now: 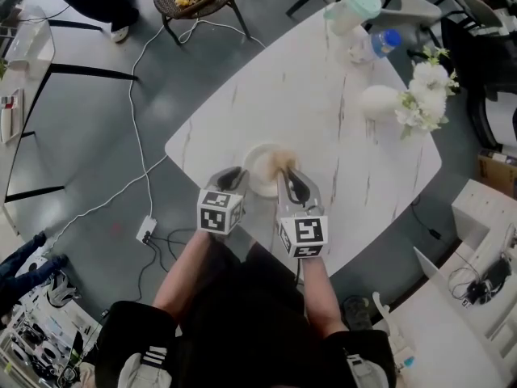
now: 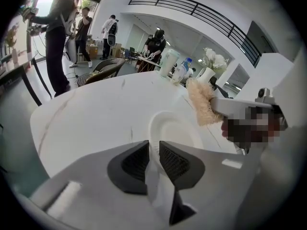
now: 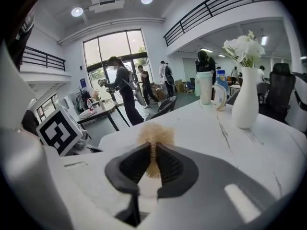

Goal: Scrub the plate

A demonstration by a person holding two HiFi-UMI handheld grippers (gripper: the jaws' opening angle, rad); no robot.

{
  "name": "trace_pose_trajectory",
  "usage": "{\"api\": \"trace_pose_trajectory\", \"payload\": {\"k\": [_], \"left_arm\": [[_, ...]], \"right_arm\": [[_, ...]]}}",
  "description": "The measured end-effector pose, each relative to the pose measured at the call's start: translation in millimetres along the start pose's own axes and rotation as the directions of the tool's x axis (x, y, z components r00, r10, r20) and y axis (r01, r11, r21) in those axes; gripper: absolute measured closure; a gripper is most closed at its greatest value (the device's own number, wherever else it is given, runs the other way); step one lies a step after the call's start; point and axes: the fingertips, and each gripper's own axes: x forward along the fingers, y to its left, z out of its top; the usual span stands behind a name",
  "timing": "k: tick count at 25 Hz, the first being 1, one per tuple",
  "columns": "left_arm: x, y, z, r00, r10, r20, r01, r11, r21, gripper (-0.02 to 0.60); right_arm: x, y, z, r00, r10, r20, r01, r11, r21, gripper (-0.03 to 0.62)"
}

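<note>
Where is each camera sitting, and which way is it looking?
Head view: on the person's head, looking steeply down at the white marbled table; the forearms, left tool and right tool show.
Left gripper view: rides the left tool, looking along its jaws, closed on the rim of the round white plate.
Right gripper view: rides the right tool, looking along its jaws, pinching the tan fibre scrubber.
Shared: both gripper views see that scrubber.

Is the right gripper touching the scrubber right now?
Touching. The right gripper view shows the right gripper pinching the tan fibrous scrubber between both pads.
</note>
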Motion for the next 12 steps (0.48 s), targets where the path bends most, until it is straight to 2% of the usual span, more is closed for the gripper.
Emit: {"api": "trace_pose_trajectory", "payload": {"k": [5,12], "left_arm": [[0,-2,2,1.0,-0.005,0.017,0.006,1.0,-0.01,0.511],[1,-2,0,1.0,-0.007,0.025,0.007,1.0,-0.016,0.515]], "right_arm": [[8,17,9,0.999,0.034,0.011,-0.034,0.999,-0.034,0.553],[33,30,-17,0.994,0.075,-0.075,-0.079,0.996,-0.052,0.553]]}}
